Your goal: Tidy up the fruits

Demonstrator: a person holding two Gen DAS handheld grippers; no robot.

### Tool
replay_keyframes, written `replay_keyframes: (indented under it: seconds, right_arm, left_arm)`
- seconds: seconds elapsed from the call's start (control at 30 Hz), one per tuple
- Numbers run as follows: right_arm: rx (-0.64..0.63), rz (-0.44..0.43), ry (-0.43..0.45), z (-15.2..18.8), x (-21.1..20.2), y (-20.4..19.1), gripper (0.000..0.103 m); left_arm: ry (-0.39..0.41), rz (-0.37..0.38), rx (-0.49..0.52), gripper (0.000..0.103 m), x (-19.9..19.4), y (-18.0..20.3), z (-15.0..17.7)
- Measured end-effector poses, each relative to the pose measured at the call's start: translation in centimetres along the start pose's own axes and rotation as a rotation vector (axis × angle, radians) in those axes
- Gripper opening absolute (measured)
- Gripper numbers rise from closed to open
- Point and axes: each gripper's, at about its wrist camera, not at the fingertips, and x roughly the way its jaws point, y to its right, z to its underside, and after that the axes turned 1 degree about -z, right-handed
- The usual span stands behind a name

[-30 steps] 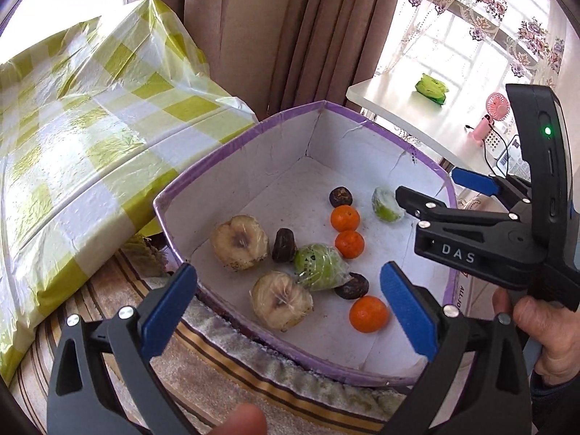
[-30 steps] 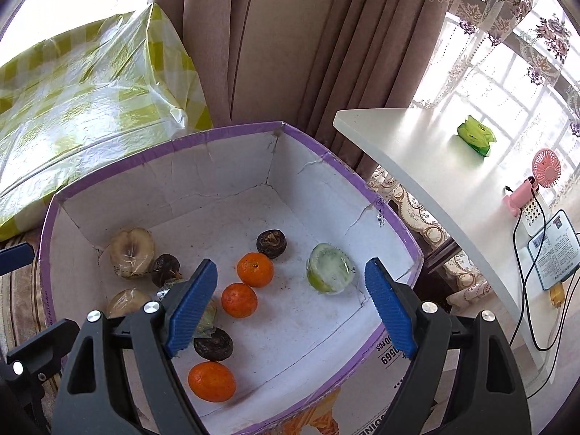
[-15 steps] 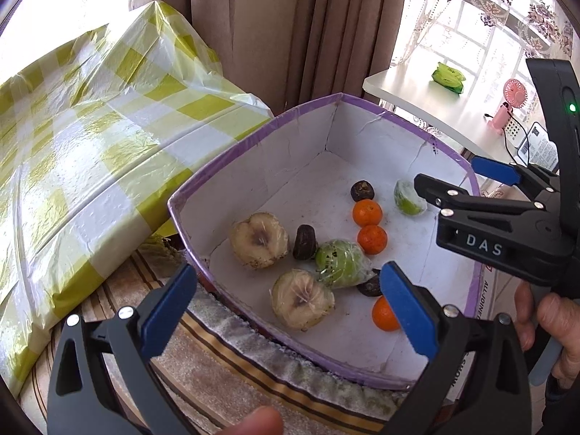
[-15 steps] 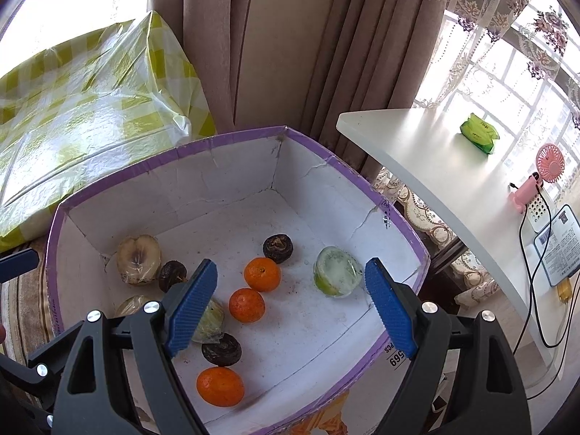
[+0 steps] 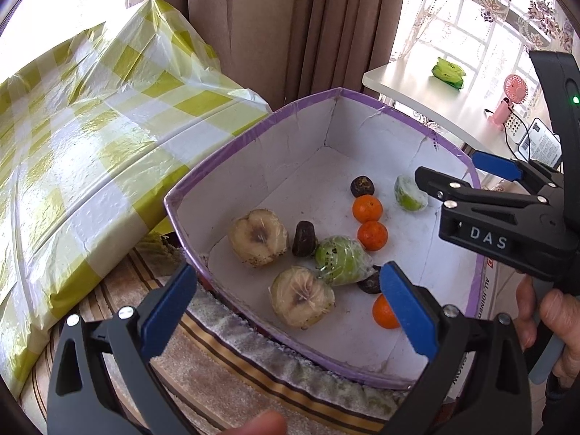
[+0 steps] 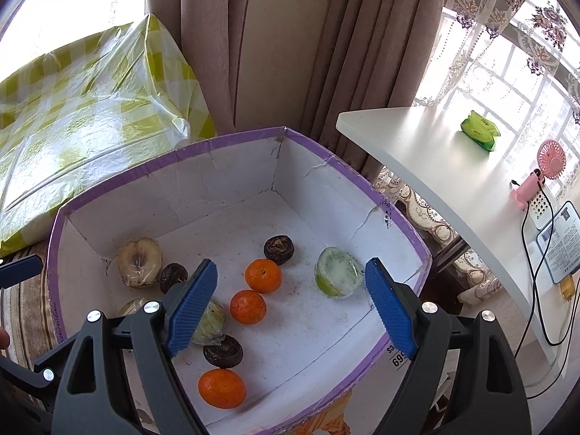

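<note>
Left wrist view first: you're holding the left gripper over the near rim of the purple-edged box, its fingers standing wide with nothing between them. Right below that gap you're looking at a wrapped fruit half, with a second half just behind it near the left wall, probably why that hand is parked there.

Right wrist view: the right gripper is hanging over the other side of the box, also spread wide and empty. Closest to you is one orange, then a dark shrivelled fruit just beyond it, and a wrapped green fruit partly hidden behind the left finger. Further in, two more oranges are sitting touching, with another dark fruit behind them and a cut green fruit in wrap off toward the right wall.

So everything's lying loose and mixed on the box floor; I'd say the sorting hasn't really started, and you're lining up each hand over its own half of the pile. Way back, a white worktop is carrying a green packet and a pink fan.
</note>
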Motion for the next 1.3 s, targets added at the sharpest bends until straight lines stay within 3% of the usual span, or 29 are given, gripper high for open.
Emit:
replay_keyframes:
  seconds: [0.97, 1.13, 1.3]
  right_arm:
    - [0.046, -0.013, -0.005, 0.0, 0.5, 1.0, 0.081]
    - [0.06, -0.012, -0.009, 0.0, 0.7, 1.3, 0.081]
    - [0.035, -0.065, -0.009, -0.7, 0.1, -0.1, 0.081]
  left_arm:
    - [-0.018, 0.006, 0.008, 0.101, 0.5, 0.3, -0.5]
    - [0.01, 0.051, 0.01, 0.101, 0.2, 0.5, -0.3]
    - [0.011, 0.046, -0.067, 0.101, -0.8, -1.4, -0.5]
